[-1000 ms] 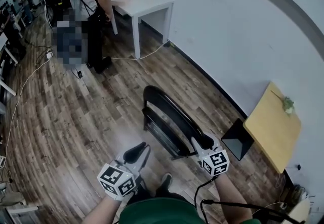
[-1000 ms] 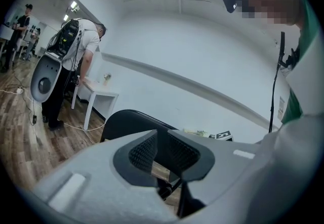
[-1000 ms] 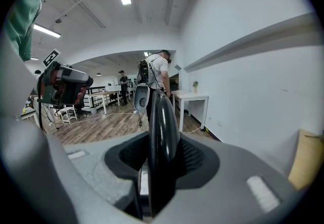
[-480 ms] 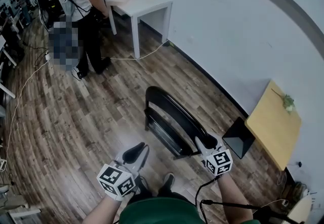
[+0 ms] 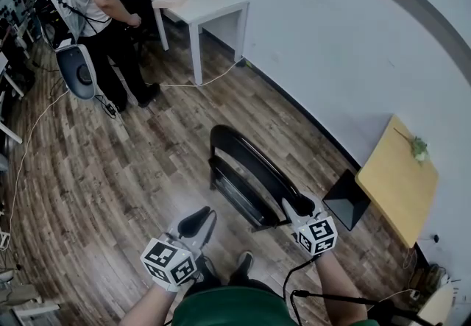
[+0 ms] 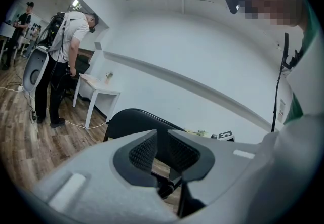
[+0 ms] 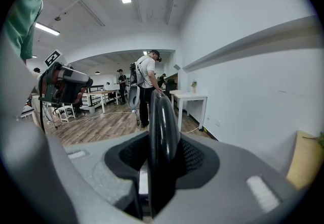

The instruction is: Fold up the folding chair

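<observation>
The black folding chair (image 5: 246, 170) stands on the wood floor just in front of me, its curved backrest running from upper left to lower right. My right gripper (image 5: 296, 209) is shut on the near end of that backrest. In the right gripper view the backrest's black edge (image 7: 163, 117) stands upright between the pads of the right gripper (image 7: 161, 156). My left gripper (image 5: 197, 223) hovers left of the chair, shut with nothing in it. In the left gripper view the left gripper (image 6: 161, 149) has its pads together, and the chair back (image 6: 132, 119) shows behind them.
A white table (image 5: 213, 6) stands against the wall at the back, with a person (image 5: 92, 1) bent beside it. A cable (image 5: 195, 84) trails over the floor. A yellow-topped side table (image 5: 397, 185) and a dark panel (image 5: 344, 203) sit by the wall at right.
The person at the back has shifted left and now holds a grey object at the side. Both grippers and the chair have stayed where they were.
</observation>
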Tool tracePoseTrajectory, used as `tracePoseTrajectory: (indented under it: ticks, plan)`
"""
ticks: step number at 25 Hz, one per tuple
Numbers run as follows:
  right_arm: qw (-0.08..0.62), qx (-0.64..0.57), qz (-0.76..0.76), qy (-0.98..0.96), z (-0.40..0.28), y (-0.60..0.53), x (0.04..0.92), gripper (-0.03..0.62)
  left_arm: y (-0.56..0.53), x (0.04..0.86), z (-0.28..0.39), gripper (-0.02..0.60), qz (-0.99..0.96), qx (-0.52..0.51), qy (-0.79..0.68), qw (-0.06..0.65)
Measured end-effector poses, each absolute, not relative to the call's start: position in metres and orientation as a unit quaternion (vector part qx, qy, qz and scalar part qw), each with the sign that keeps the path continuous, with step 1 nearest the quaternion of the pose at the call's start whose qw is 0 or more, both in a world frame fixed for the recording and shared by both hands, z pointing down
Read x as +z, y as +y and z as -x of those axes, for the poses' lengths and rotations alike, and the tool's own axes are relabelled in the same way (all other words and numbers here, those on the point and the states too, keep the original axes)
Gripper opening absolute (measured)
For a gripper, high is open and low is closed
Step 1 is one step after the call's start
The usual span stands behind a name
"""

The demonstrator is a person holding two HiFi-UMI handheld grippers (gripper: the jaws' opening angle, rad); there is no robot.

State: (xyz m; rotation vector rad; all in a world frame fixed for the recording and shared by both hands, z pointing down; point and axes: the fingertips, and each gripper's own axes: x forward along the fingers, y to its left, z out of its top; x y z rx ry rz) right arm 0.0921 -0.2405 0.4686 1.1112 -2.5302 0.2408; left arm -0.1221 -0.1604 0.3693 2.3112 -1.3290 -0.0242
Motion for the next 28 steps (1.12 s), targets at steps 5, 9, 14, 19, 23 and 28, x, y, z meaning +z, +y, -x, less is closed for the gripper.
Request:
tracePoseTrajectory:
  ticks: [5, 9, 14, 19, 23, 28]
  plan:
    - [0.185, 0.086, -0.392, -0.897, -0.092, -0.241, 0.467, 0.152, -0.16, 0.367, 0.122, 0.064, -0.84, -0.01, -0.488, 0.235]
    - [0.186, 0.087, -0.39, -0.898, -0.093, -0.243, 0.467, 0.152, -0.16, 0.366, 0.12, 0.064, -0.838, -0.009, -0.492, 0.235]
    - [0.188, 0.084, -0.388, -0.898, -0.094, -0.238, 0.47, 0.152, -0.152, 0.372, 0.118, 0.064, -0.836, -0.008, -0.496, 0.236]
    - [0.186, 0.082, -0.386, -0.9, -0.091, -0.236, 0.468, 0.152, -0.15, 0.372, 0.12, 0.064, -0.833, -0.009, -0.499, 0.238]
    - [0.187, 0.08, -0.385, -0.9, -0.088, -0.234, 0.467, 0.152, -0.148, 0.37, 0.12, 0.064, -0.832, -0.009, -0.501, 0.238]
    - [0.186, 0.083, -0.385, -0.9, -0.092, -0.232, 0.468, 0.152, -0.144, 0.371, 0.116, 0.064, -0.831, -0.007, -0.503, 0.238]
